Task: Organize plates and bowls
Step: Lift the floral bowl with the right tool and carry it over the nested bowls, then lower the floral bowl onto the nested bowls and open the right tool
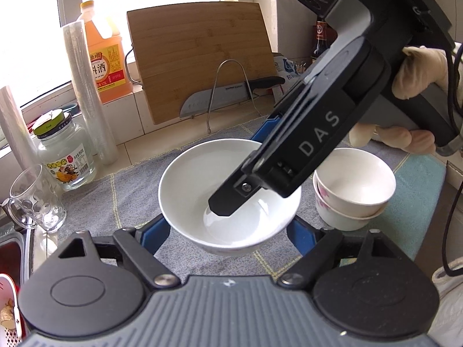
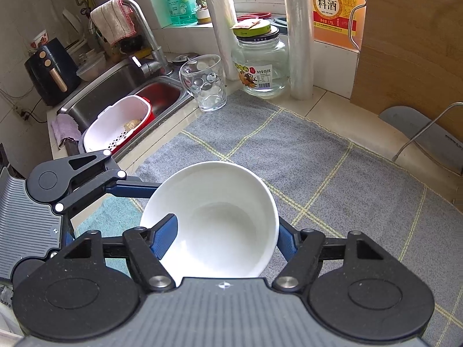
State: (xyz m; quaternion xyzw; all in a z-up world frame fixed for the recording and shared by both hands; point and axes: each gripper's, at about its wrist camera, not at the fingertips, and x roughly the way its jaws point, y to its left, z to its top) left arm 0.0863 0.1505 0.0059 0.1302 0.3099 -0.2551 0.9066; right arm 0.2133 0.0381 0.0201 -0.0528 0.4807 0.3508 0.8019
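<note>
A glossy white ceramic bowl (image 1: 228, 199) sits on a rough woven grey cloth (image 2: 289, 150) beside a bamboo board (image 1: 199, 57).

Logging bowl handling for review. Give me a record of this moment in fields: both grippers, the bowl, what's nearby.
bowl: plain white ceramic bowl, empty, over the grey checked cloth mat
right gripper: one finger inside the bowl, one outside its wall, pinching it
left gripper: fingers either side of the bowl; contact unclear
nearby: two nested small white bowls with pink flowers, on the mat beside the big bowl
</note>
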